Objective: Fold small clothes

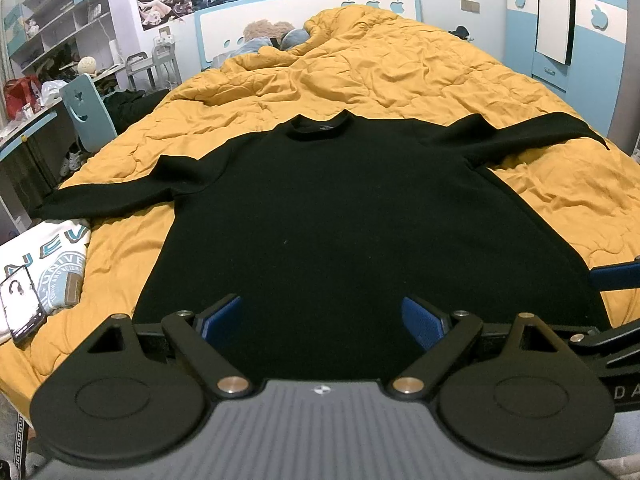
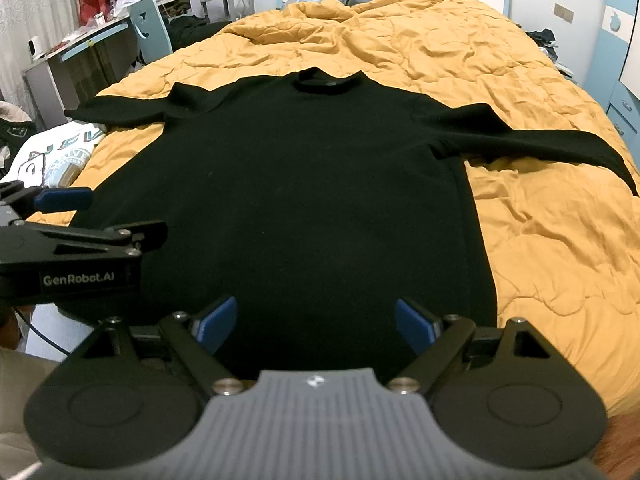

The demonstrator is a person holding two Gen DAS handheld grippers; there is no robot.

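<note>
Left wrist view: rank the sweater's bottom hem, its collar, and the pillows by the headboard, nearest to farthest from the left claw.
1. Bottom hem, just beyond the open left claw.
2. Collar, straight ahead, mid-bed.
3. Pillows, far end by the headboard.

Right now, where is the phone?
In the left wrist view, the phone lies at the far left edge of the bed, partly on a white printed shirt, left of the black sweater.
</note>
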